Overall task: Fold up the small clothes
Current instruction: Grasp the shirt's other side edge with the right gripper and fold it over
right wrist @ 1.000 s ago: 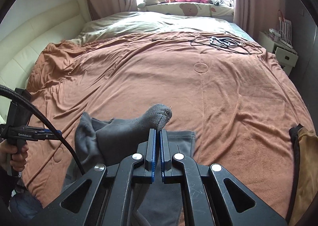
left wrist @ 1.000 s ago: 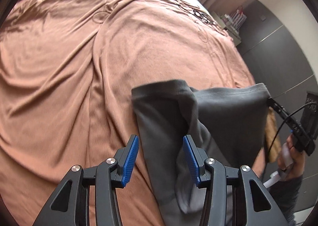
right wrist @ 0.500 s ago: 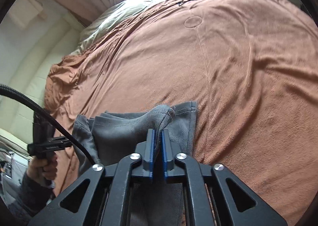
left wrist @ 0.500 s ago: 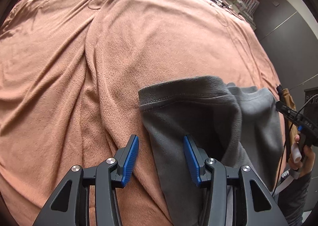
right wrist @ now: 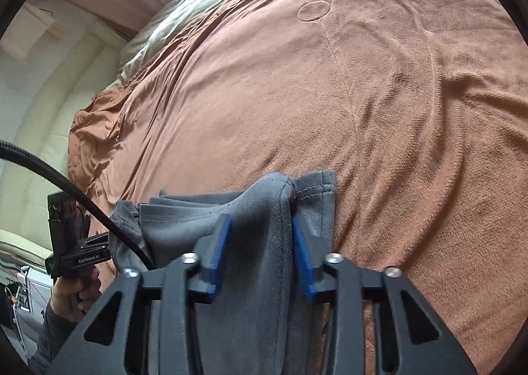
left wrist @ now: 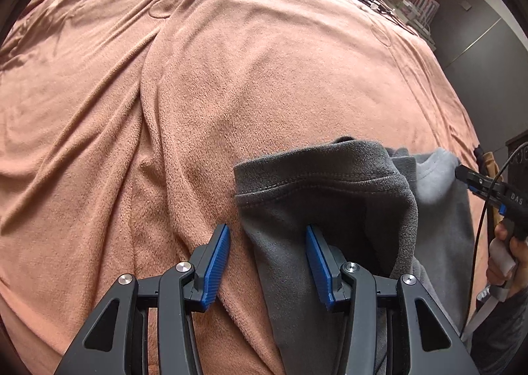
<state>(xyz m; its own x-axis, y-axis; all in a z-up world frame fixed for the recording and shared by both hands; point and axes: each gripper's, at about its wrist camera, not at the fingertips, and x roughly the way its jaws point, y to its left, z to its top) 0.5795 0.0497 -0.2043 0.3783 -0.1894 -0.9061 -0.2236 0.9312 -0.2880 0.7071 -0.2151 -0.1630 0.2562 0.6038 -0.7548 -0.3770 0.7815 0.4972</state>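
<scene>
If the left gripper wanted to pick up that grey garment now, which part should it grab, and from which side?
Probably the stitched hem at the top left corner of the grey garment. That edge is thick, stands a little proud of the brown blanket and lies just ahead of the open left gripper. Coming straight forward and low, with one finger sliding under the edge, seems best.

Only two texts can be read. In the right wrist view, the black body of the left tongs [right wrist: 79, 254], held by a hand at the left edge, carries the small white word "GenRobot.AI". In the left wrist view, the black body of the right tongs [left wrist: 491, 190] at the right edge shows the white letters "DAS"; the rest is cut off.
</scene>
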